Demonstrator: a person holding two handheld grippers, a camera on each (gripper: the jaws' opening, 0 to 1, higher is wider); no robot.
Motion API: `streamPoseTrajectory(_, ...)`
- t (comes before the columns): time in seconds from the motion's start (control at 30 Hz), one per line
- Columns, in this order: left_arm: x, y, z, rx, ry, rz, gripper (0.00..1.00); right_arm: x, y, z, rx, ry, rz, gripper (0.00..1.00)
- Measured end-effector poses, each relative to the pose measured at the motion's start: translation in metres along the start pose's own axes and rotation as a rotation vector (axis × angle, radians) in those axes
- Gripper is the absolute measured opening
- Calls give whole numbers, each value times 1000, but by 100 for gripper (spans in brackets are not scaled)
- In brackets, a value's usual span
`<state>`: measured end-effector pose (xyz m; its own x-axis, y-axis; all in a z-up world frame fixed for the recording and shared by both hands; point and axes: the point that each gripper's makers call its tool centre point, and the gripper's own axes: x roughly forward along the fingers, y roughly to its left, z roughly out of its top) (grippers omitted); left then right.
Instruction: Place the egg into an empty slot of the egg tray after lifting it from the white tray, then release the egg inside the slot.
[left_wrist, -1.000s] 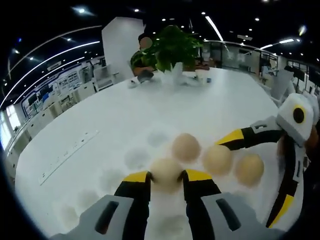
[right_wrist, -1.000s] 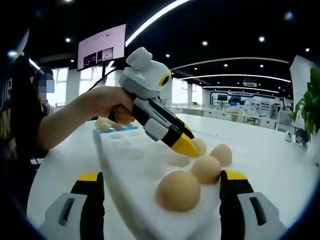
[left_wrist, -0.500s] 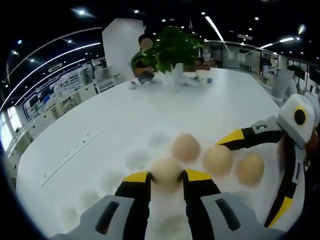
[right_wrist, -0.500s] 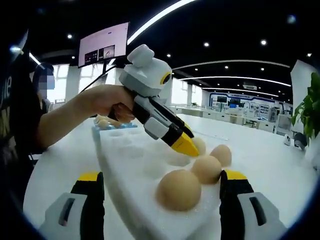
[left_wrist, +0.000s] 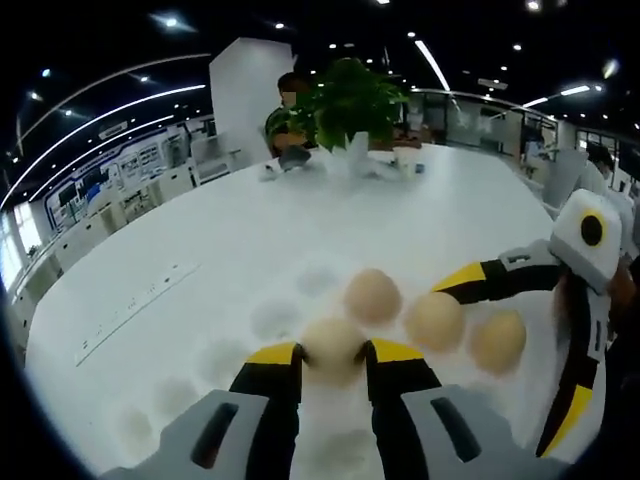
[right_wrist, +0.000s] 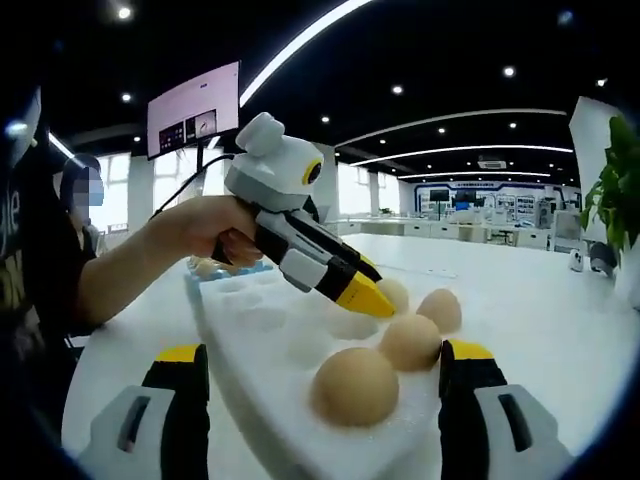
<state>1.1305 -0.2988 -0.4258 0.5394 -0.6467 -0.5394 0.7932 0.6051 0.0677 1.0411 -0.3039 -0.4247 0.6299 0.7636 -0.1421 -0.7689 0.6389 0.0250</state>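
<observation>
- Compared with a second ago almost nothing has moved: the views shift only a little, and the eggs and both grippers keep their places. I judge that the placing is done or nearly done and only the release is left.
- In the left gripper view, the left gripper (left_wrist: 332, 352) has its jaws narrowly open, closed around one egg (left_wrist: 331, 343), with the yellow pads touching both of its sides. This egg sits low in a slot of the egg tray (left_wrist: 250, 330), so it seems already placed.
- In the right gripper view, the right gripper (right_wrist: 325, 368) stands wide open, with its jaws at each side of the near end of the white egg tray. It holds nothing; I cannot tell if they touch the tray.
- Three more eggs lie in slots just beyond and to the right of the held one, and several slots to the left are empty.
- Farther, a blue tray (right_wrist: 215, 274) with eggs stands on the white surface (left_wrist: 300, 220), and a green plant (left_wrist: 345, 100) is at the far edge.
</observation>
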Motion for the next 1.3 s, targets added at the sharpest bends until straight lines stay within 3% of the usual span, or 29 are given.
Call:
streamPoseTrajectory(0.77, -20, 13, 12, -22, -61, 6, 25, 1, -3, 0, 12, 9, -3, 100)
streamPoseTrajectory(1.3, -43, 23, 10, -41, -78, 36, 25, 1, -2, -1, -1, 12, -10, 99)
